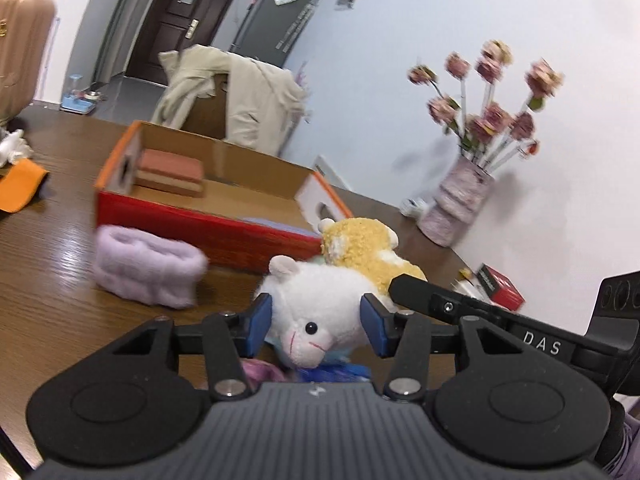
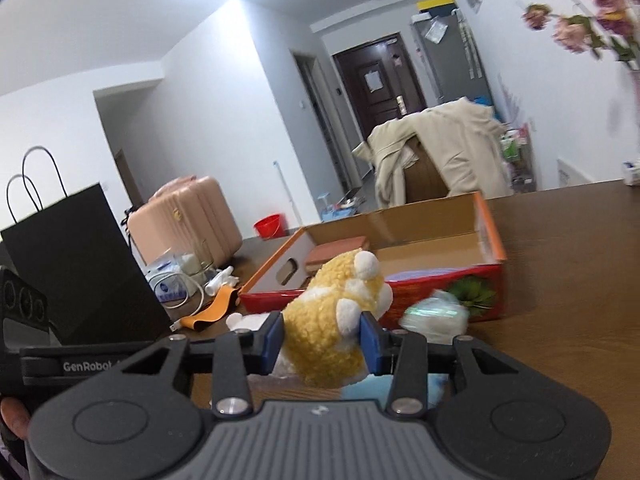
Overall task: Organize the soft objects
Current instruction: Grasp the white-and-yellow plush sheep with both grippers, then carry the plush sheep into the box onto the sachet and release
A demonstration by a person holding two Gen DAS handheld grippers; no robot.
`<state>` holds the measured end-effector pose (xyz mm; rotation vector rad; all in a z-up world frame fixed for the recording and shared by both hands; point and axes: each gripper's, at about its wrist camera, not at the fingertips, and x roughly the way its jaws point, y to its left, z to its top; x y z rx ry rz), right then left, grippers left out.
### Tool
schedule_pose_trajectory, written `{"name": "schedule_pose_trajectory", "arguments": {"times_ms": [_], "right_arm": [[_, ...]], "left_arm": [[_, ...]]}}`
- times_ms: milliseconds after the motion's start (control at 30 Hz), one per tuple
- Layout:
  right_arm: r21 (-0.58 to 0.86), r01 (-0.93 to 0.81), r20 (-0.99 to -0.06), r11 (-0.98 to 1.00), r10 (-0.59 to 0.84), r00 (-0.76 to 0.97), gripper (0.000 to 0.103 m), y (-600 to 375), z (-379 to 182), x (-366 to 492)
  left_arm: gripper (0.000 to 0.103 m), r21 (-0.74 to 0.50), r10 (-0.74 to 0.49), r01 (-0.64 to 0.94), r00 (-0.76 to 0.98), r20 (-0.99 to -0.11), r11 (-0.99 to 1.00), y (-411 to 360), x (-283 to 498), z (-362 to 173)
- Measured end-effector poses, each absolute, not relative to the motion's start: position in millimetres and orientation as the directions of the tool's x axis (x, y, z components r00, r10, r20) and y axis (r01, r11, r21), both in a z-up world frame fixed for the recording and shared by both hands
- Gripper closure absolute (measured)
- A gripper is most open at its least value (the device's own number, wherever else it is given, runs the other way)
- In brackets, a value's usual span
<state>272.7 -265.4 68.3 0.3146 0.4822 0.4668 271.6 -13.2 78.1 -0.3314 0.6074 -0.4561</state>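
Note:
My left gripper (image 1: 316,326) is shut on a white plush animal (image 1: 316,304), its blue pads pressed to the head's sides, just above the brown table. My right gripper (image 2: 322,340) is shut on a yellow plush animal (image 2: 340,312), which also shows in the left wrist view (image 1: 364,252) behind the white one. A red-orange cardboard box (image 1: 200,228) stands open behind them with folded pink cloths (image 1: 172,170) inside; it also shows in the right wrist view (image 2: 486,280). A rolled lilac towel (image 1: 148,266) lies in front of the box.
A vase of pink flowers (image 1: 460,200) stands at the table's right by the wall. A small red box (image 1: 500,286) lies near it. A black paper bag (image 2: 76,264), an orange cloth (image 2: 212,308) and a white-green bundle (image 2: 436,316) sit on the table.

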Motion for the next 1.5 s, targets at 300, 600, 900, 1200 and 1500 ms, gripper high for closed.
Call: {"name": "schedule_pose_trajectory", "arguments": {"times_ms": [300,600,900,1200,1500], "right_arm": [[0.462,-0.253,-0.414,0.85,0.459,0.786,0.063,-345,40,221],[0.47,-0.273,-0.393,0.84,0.476,0.787,0.063,-365,40,226],[0.438,-0.337,-0.337,0.833,0.5,0.798,0.063,-334,76,334],[0.414,-0.31,-0.427,0.856,0.484,0.764,0.063,-303,73,488],[0.302,-0.264,-0.588,0.916,0.396,0.705,0.065,-277,37,550]], "left_arm": [[0.054,-0.403,-0.534,0.357,0.642,-0.55,0.843,-96,240,59],[0.054,-0.403,-0.514,0.33,0.656,-0.552,0.854,-115,241,62],[0.054,-0.326,-0.445,0.315,0.743,-0.499,0.891,-94,338,109],[0.054,-0.358,-0.42,0.25,0.72,-0.552,0.9,-72,492,103],[0.061,-0.398,-0.429,0.198,0.618,-0.658,0.896,-71,557,43]]}}
